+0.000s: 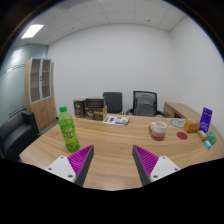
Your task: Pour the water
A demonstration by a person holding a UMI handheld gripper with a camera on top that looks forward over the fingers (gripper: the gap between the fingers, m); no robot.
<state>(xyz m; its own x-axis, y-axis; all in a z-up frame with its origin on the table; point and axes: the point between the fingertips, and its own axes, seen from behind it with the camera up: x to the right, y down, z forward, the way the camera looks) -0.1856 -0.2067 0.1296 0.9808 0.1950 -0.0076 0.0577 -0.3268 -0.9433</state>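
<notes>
Near table's [120, 150] left edge: green plastic bottle [68, 130] upright; round paper bowl [158, 128] opposite; gripper [112, 163] open, empty, finger bases cut off.

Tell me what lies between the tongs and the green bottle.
Nothing: the gripper view shows only bare table between the open tongs and the green bottle, which stands just beyond the left finger.

Light: bright, even, from a rectangular white ceiling panel [33, 31].
Glare: soft sheen on the pale wooden worktop [112, 140].
Distortion: strong fisheye bending at edges.
</notes>
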